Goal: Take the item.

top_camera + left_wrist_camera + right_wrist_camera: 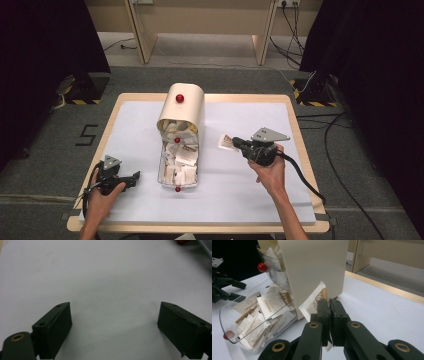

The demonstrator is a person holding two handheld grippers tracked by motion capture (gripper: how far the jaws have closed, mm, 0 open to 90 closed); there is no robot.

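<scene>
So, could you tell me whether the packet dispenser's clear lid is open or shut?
Open: the clear lid lies swung down on the table, packets spilled onto it.

The left claw (113, 322) stands wide open, its two black jaws rising from the near edge at left and right with bare white desk (105, 277) showing between them. At the far right corner sit a small red object (183, 241), cut off by the edge, and a strip of something clear (206, 247).
</scene>
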